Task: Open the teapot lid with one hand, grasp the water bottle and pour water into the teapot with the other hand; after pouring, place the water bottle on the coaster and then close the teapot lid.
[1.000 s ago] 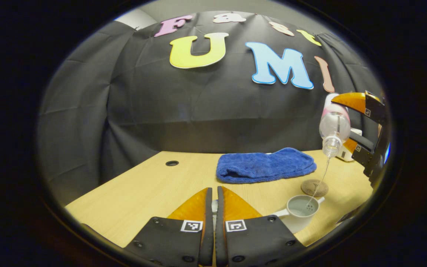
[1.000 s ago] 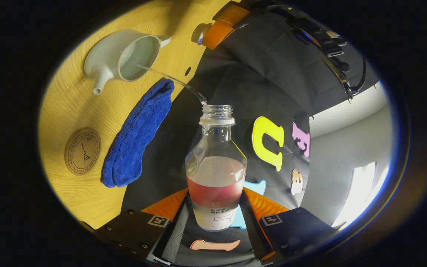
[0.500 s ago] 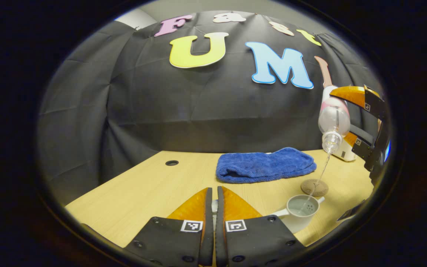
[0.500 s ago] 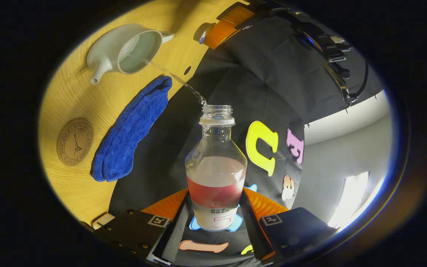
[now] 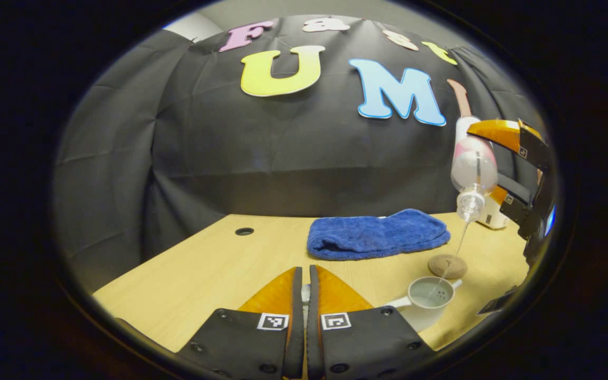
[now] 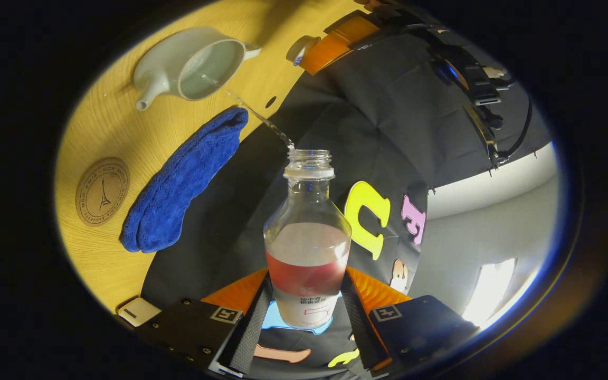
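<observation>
The white teapot (image 5: 425, 303) stands open on the wooden table (image 5: 203, 274), spout to the left. My right gripper (image 6: 308, 277) is shut on the clear water bottle (image 6: 308, 248), which has a pink label. It holds the bottle tipped mouth-down above and right of the pot (image 6: 198, 63). A thin stream runs from the bottle (image 5: 473, 169) into the pot. My left gripper (image 5: 304, 279) hovers left of the pot, shut on the white teapot lid (image 6: 303, 48); a sliver of the lid (image 5: 304, 293) peeks between its fingers. The round brown coaster (image 5: 447, 266) lies just behind the pot.
A folded blue towel (image 5: 378, 234) lies at the back of the table, behind the coaster (image 6: 102, 191). A small white box (image 5: 494, 216) sits at the far right near the wall. A cable hole (image 5: 244, 231) is at the back left.
The right gripper has lifted the bottle slightly and tipped it further, and the stream keeps running into the teapot. The left gripper has not moved.
</observation>
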The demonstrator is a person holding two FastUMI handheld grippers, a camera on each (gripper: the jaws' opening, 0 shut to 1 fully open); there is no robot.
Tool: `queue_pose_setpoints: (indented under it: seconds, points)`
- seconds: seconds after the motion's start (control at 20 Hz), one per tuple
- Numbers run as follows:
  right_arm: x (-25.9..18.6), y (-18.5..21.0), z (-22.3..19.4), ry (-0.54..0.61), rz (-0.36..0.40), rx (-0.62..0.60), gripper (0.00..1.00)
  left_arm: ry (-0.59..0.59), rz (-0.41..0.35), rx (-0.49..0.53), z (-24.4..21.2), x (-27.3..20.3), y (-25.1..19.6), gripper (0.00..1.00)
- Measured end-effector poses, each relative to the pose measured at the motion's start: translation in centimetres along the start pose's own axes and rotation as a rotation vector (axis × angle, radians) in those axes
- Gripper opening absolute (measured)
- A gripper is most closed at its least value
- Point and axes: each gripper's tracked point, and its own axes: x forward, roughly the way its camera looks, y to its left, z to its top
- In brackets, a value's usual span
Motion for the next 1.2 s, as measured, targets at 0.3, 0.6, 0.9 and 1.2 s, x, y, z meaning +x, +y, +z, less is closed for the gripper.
queue_pose_setpoints:
  seconds: [0.3,0.6,0.9,1.2]
  points:
    - [-0.3,-0.2,0.6,-0.024,-0.022,-0.036,0.74,0.003,-0.001,0.001,-0.2,0.0,-0.1,0.09]
    - [-0.5,0.0,1.4,-0.05,-0.051,-0.091,0.74,0.002,-0.002,0.0,-0.1,0.0,0.0,0.09]
    - [-0.7,0.1,2.1,-0.074,-0.066,-0.114,0.74,0.002,0.0,0.006,-0.1,0.0,-0.1,0.08]
    - [-0.8,-0.1,2.8,-0.099,-0.084,-0.14,0.74,0.0,-0.001,0.006,-0.1,0.0,-0.2,0.09]
